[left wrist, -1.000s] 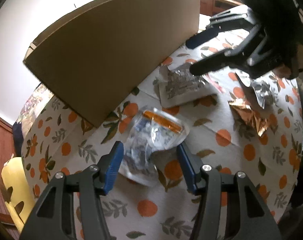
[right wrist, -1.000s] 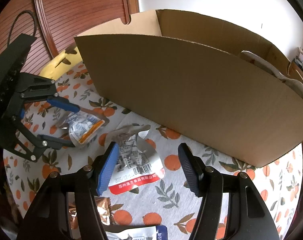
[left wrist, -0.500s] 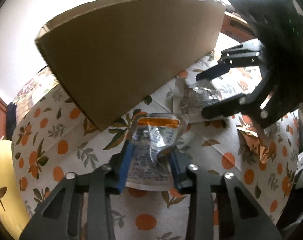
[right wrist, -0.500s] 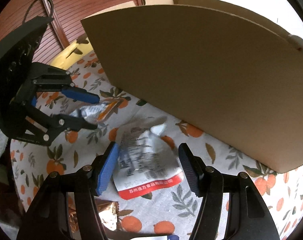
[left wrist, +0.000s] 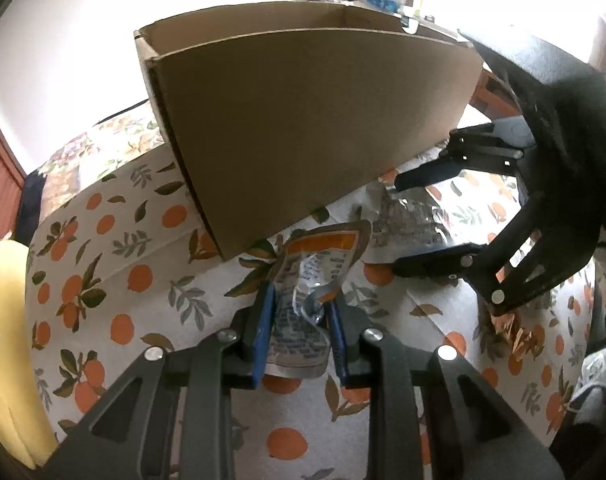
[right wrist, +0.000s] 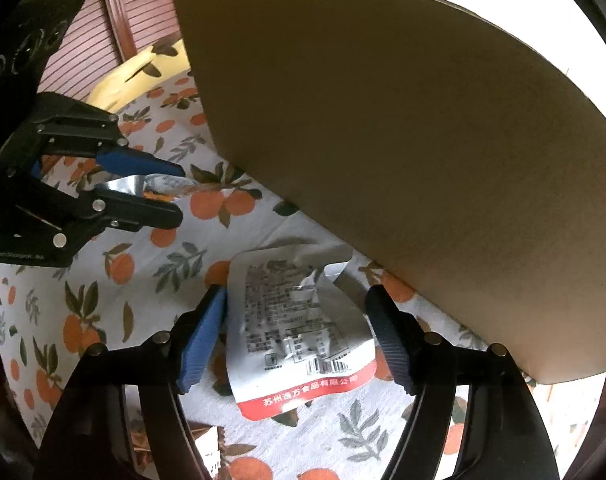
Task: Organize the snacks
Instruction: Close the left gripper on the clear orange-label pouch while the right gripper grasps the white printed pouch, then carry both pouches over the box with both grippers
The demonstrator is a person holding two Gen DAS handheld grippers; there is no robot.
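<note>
A crinkled clear packet with an orange strip (left wrist: 319, 252) lies on the orange-print tablecloth (left wrist: 123, 280), just in front of the cardboard box (left wrist: 303, 120). My left gripper (left wrist: 301, 300) is closing on it, and its blue pads press the packet's sides. From the right wrist this left gripper (right wrist: 177, 191) shows at the left with the packet (right wrist: 159, 182) in it. A silver-white packet with a red bottom strip (right wrist: 295, 328) lies flat between the fingers of my right gripper (right wrist: 295, 296), whose jaws are opening around it. The box wall (right wrist: 383, 140) rises close behind.
A crumpled gold wrapper (left wrist: 511, 336) lies on the cloth to the right. A yellow cushion (left wrist: 3, 320) sits past the table's left edge, and a slatted wooden door (right wrist: 163, 0) stands behind it. The right gripper (left wrist: 399, 224) reaches in beside the left one.
The left jaws have gone from wide apart to pinching the orange-strip packet, and the wrist has rolled. The right gripper has sunk closer over the red-strip packet, with its jaws spread slightly wider.
</note>
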